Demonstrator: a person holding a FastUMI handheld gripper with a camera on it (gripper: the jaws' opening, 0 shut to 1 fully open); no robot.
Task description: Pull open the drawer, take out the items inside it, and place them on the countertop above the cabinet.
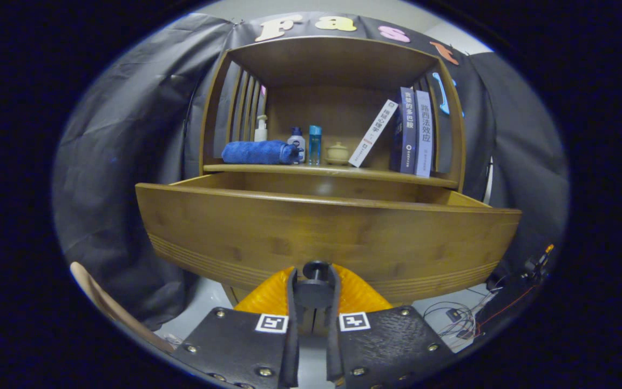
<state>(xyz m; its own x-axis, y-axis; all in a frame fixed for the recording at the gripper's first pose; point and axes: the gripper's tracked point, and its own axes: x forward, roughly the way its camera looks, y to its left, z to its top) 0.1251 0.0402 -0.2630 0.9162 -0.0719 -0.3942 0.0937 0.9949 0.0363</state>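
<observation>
Gripping the black knob [315, 268] of the drawer [322, 237], the gripper [315, 286] is standing with its two fingers [291, 302] close together, one pressing on each side of the knob. The knob is sitting at the lower middle of the drawer front, just above the orange finger parts. The drawer is standing pulled out from the cabinet [338, 65], its wooden front wide across the view, and its inside is hidden behind the front. Beyond it, the countertop [338, 172] is carrying a rolled blue towel [259, 152], a white pump bottle [261, 128], a white bottle with blue cap [297, 141], a blue bottle [315, 143] and a small pot [337, 153]. Three books [411, 132] are standing to the right, one leaning against the other two. Thin cables [459, 316] are lying on the floor, lower right.
</observation>
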